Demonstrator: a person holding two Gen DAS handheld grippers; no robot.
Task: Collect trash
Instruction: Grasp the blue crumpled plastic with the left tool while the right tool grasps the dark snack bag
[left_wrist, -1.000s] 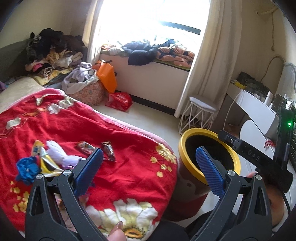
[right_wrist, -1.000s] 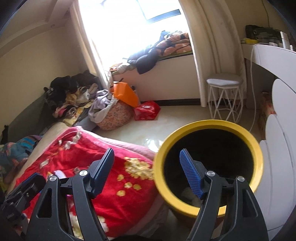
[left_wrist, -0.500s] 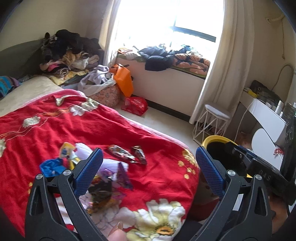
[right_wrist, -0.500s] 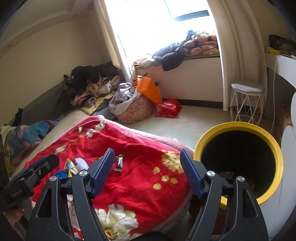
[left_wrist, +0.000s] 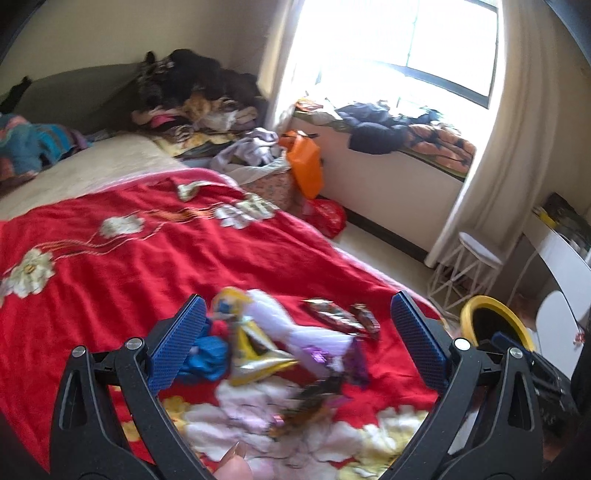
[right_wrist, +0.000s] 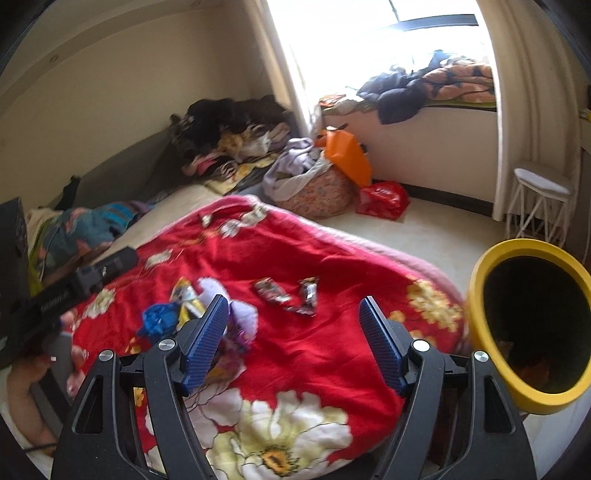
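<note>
Several pieces of trash lie on the red flowered blanket (left_wrist: 110, 258): a yellow and silver wrapper (left_wrist: 255, 354), a blue crumpled piece (left_wrist: 207, 354), white tissue (left_wrist: 280, 321) and two dark candy wrappers (left_wrist: 340, 317). My left gripper (left_wrist: 295, 339) hangs open just above this pile, nothing between its fingers. In the right wrist view the same dark wrappers (right_wrist: 288, 291) and blue piece (right_wrist: 159, 317) lie ahead of my right gripper (right_wrist: 293, 339), which is open and empty. The yellow-rimmed bin (right_wrist: 532, 325) stands at the bed's right corner, also seen as the bin (left_wrist: 491, 321).
Piles of clothes (left_wrist: 199, 99) sit at the head of the bed. A flowered basket (right_wrist: 314, 192), an orange bag (right_wrist: 347, 155) and a red bag (right_wrist: 384, 199) stand on the floor by the window. A white stool (right_wrist: 539, 199) and a desk (left_wrist: 569, 254) are at the right.
Both grippers have swung left, away from the bin and over the bed. The trash pile now sits between the left gripper's fingers in view; the bin has slid to the right edge.
</note>
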